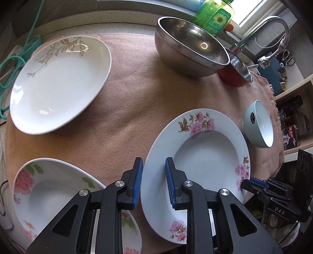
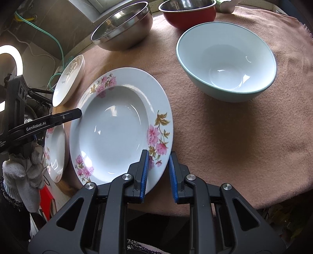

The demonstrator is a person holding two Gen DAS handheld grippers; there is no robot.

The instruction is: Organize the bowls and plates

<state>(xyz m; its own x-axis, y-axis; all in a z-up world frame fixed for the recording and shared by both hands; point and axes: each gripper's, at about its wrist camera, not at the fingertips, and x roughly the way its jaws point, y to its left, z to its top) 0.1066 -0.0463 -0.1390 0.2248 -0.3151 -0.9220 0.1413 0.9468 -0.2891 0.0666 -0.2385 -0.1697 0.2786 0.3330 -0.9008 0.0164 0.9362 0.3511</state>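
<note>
A deep white plate with pink flowers [image 1: 205, 156] [image 2: 117, 127] is held from both sides over the pink cloth. My left gripper [image 1: 153, 159] is shut on its left rim and shows in the right wrist view as a black finger [image 2: 78, 113]. On the opposite rim my right gripper [image 2: 158, 152] is shut, just visible at the plate's far edge [image 1: 251, 180]. Partly under the plate's left edge lies a second flowered deep plate [image 1: 49, 195] [image 2: 54, 152]. Farther back is a white plate with a grey leaf pattern [image 1: 58, 84] [image 2: 68, 80].
A light-blue bowl [image 1: 258, 125] [image 2: 227, 62] stands to the right. A large steel bowl [image 1: 191, 46] [image 2: 121, 25] and a red bowl [image 1: 234, 76] [image 2: 189, 15] stand at the back, near a faucet [image 1: 273, 25] and a green bottle [image 1: 215, 15]. A gloved hand [image 2: 25, 172] holds the left gripper.
</note>
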